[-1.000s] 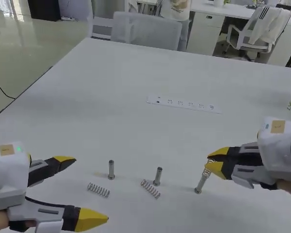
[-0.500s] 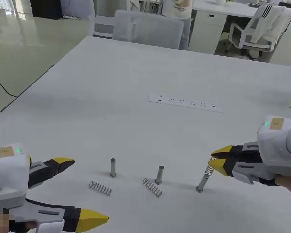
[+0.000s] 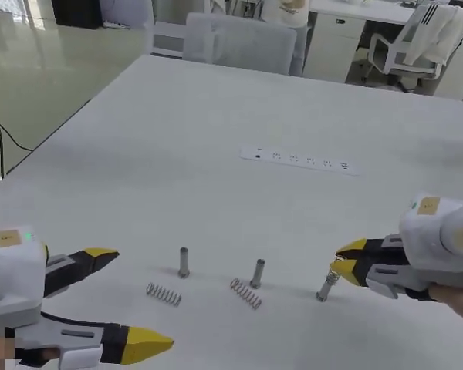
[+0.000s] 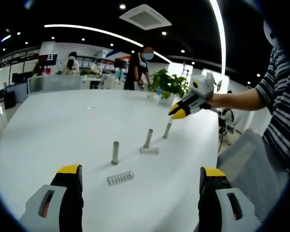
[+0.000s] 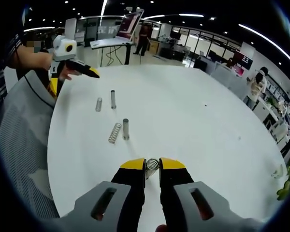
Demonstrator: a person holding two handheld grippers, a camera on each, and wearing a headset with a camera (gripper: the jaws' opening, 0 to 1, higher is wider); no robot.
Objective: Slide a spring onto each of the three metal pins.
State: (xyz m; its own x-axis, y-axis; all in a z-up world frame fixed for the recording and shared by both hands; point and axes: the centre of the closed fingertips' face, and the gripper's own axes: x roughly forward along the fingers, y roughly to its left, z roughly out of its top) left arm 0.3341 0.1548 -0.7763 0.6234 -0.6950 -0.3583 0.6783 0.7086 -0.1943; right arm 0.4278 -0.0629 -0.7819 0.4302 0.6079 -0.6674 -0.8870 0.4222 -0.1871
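Three metal pins stand in a row near the table's front: left pin (image 3: 184,262), middle pin (image 3: 257,273), right pin (image 3: 324,288). My right gripper (image 3: 346,262) is shut on a spring (image 3: 333,274) threaded over the top of the right pin, which leans toward it. In the right gripper view the spring (image 5: 152,166) sits between the yellow fingertips (image 5: 133,166). Two loose springs lie flat, one (image 3: 163,294) by the left pin and one (image 3: 245,294) by the middle pin. My left gripper (image 3: 127,299) hangs open at the front left, holding nothing.
A white power strip (image 3: 301,161) lies flat further back on the table (image 3: 216,123). Grey chairs (image 3: 239,42) stand beyond the far edge. The table's left edge (image 3: 54,131) drops to the floor. A person's striped sleeve (image 4: 266,92) shows behind the right gripper (image 4: 181,112).
My right gripper has come lower along the right pin with the spring, so less of the pin shows beneath it. The left gripper and the loose springs have stayed put.
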